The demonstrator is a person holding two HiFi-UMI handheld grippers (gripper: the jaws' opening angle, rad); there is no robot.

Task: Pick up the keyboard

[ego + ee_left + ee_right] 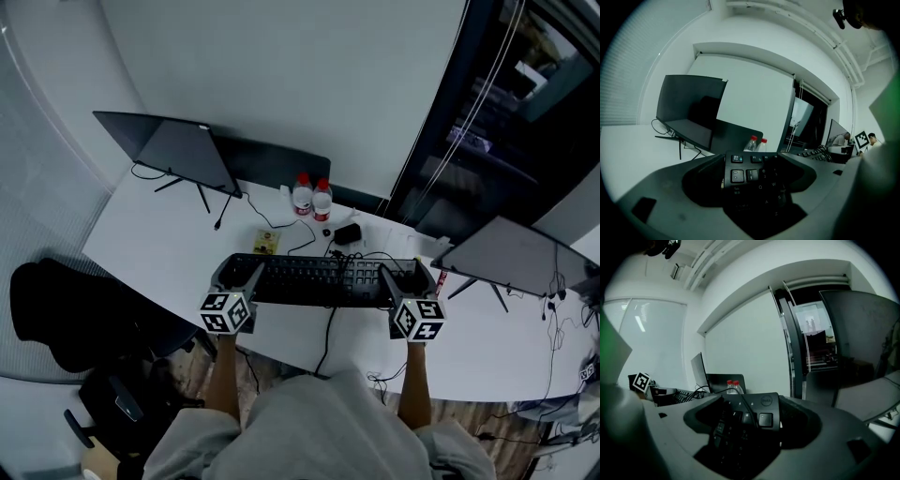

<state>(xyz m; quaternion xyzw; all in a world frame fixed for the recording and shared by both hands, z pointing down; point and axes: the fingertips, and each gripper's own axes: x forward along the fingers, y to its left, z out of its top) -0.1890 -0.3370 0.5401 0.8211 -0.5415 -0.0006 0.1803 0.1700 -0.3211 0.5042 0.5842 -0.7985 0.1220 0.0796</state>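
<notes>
A black keyboard (323,279) lies lengthwise near the front edge of the white table (150,239). My left gripper (236,281) is closed over its left end and my right gripper (405,279) over its right end. In the left gripper view the Esc and Tab corner of the keyboard (752,180) sits between the jaws of the left gripper (750,161). In the right gripper view the logo corner of the keyboard (757,420) fills the gap of the right gripper (752,404). Whether the keyboard is off the table I cannot tell.
A dark monitor (183,150) stands at the back left and another monitor (520,258) at the right. Two red-capped bottles (311,197), a small black box (348,232) and a yellowish card (266,241) lie behind the keyboard. A cable (328,328) runs over the front edge. A black chair (66,314) stands left.
</notes>
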